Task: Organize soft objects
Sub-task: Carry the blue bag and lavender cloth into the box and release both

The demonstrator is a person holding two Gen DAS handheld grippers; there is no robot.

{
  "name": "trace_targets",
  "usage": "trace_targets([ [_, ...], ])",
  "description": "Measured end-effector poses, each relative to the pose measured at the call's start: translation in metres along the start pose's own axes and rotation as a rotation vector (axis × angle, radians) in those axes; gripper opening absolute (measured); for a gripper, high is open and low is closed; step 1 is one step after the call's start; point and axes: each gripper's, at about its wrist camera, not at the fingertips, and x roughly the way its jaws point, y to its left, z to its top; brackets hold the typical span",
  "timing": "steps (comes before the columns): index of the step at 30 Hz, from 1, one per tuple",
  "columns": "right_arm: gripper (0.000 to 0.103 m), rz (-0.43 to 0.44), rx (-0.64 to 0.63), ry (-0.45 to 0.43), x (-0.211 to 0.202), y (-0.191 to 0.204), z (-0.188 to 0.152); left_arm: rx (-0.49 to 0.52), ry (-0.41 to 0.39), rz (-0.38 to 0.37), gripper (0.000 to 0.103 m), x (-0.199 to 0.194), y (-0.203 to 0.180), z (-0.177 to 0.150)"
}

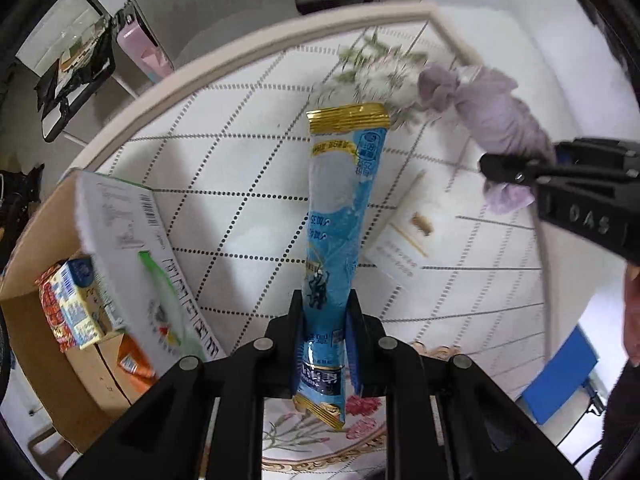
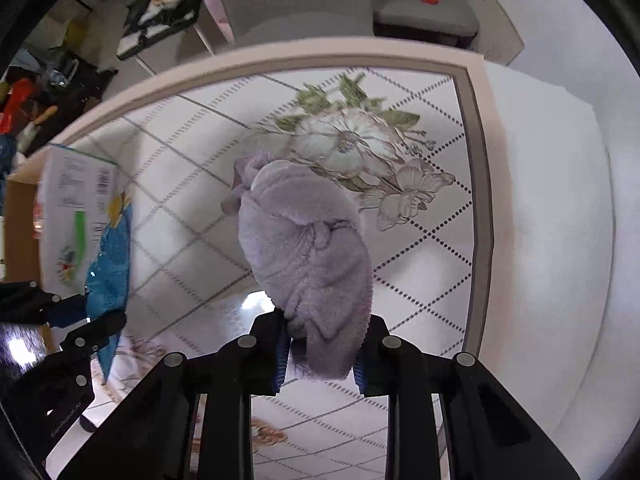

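Your left gripper [image 1: 325, 322] is clenched on the long blue plastic sachet with gold crimped ends [image 1: 340, 216], gripping it near its lower end. The sachet stands almost upright, raised above the white tablecloth with dotted diamond lines and printed flowers [image 1: 240, 184].

Your right gripper [image 2: 320, 354] is clamped on the fluffy lilac knotted towel bundle [image 2: 304, 248], pinching its near end. The bundle points away from you over the printed flower [image 2: 352, 140]; whether its far tip touches the cloth you cannot tell from this view.

In the left wrist view, your right gripper [image 1: 504, 172] sits to the right of the sachet and apart from it, the lilac bundle [image 1: 500, 116] bunched around its tips.

At the left table edge an open brown cardboard box [image 1: 44, 320] holds small colourful snack packets [image 1: 72, 304]. A white printed carton panel with barcode and green stripe [image 1: 132, 248] leans at the box's near side. A small white paper slip with a brown mark [image 1: 408, 232] lies flat on the cloth just right of the sachet
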Motion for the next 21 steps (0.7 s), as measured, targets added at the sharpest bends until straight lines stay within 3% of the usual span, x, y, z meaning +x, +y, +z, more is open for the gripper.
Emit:
trace_targets([
  [4,0.027,0.026,-0.016,-0.061,-0.043,0.027,-0.013,-0.025,-0.093,-0.028,0.015,-0.049,0.008,-0.012],
  [10,0.027,0.084,-0.049,-0.136,-0.101,0.087,-0.030,-0.087,-0.262,-0.095,0.015,-0.120,0.051,-0.053],
  [14,0.027,0.153,-0.088,-0.155,-0.119,0.153,-0.044,-0.110,-0.286,-0.106,0.015,-0.146,0.101,-0.084],
  [21,0.027,0.241,-0.123,-0.131,-0.110,0.269,-0.056,-0.288,-0.288,-0.036,0.015,-0.149,0.214,-0.145],
])
